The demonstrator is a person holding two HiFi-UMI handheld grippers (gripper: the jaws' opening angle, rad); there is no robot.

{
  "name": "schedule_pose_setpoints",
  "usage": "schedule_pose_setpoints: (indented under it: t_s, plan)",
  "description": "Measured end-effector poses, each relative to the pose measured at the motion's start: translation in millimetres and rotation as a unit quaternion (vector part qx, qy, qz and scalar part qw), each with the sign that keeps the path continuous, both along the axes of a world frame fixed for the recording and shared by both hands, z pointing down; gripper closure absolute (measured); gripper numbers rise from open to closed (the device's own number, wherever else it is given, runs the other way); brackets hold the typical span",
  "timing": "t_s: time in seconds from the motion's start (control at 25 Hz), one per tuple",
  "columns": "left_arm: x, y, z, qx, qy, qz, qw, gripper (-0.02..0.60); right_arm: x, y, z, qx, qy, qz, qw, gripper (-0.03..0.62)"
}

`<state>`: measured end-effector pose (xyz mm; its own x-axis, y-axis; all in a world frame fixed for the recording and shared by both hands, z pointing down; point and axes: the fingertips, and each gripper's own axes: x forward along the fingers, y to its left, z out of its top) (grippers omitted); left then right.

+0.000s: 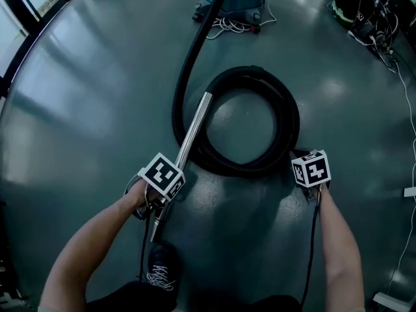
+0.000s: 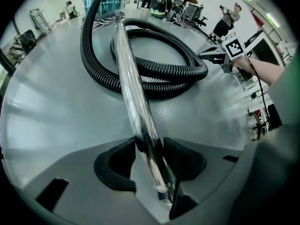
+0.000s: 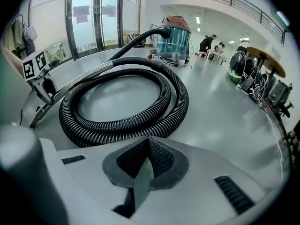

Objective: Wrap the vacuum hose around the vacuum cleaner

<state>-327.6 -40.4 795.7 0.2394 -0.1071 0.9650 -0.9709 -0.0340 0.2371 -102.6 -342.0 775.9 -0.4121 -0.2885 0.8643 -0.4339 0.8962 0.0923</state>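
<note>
Head view: one hose [image 1: 286, 118], two tongs [image 1: 173, 186] [image 1: 304, 157]

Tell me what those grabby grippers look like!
The left gripper and right gripper each have a grey body with dark pads. Each carries a white cube printed with black square markers. A thin black cable trails back along each arm. The forearms wear no sleeves.
</note>
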Motion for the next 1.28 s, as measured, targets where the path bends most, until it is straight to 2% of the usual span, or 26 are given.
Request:
schedule_pose_setpoints:
  t_s: [0.2,0.4,0.44,0.48,0.56,0.72,0.88,1.04,1.28]
  plan:
    - [-2,-7,2,-0.011,0.0,-0.011,0.9999,0.397,-16,-24,-5,0.013,-0.017,0.024,0.999,0.591]
    - [3,-13,3,-0.032,-0.011,-0.028,0.999,0.397,-9,-25,-37,0.045,-0.038,0.044,0.997,0.591]
    - [4,-15,3,-0.036,-0.011,-0.033,0.9987,0.399,-8,-24,-47,0.058,-0.045,0.042,0.996,0.588]
    - [5,-18,3,-0.04,-0.01,-0.039,0.9984,0.399,-8,-20,-58,0.068,-0.055,0.035,0.996,0.548]
    - [9,-25,2,-0.044,0.0,-0.054,0.9976,0.401,-12,-2,-76,0.07,-0.076,0.006,0.995,0.545]
    - [28,-45,-2,-0.028,0.03,-0.076,0.9963,0.402,-28,62,-91,0.026,-0.107,-0.064,0.992,0.545]
    - [51,-65,-6,-0.004,0.044,-0.081,0.9957,0.4,-41,133,-74,-0.035,-0.119,-0.105,0.987,0.545]
    - [73,-81,-10,0.027,0.045,-0.081,0.9953,0.399,-42,190,-51,-0.099,-0.122,-0.111,0.981,0.544]
    - [113,-107,-15,0.083,0.069,-0.085,0.9905,0.399,-49,253,-32,-0.179,-0.136,-0.105,0.969,0.466]
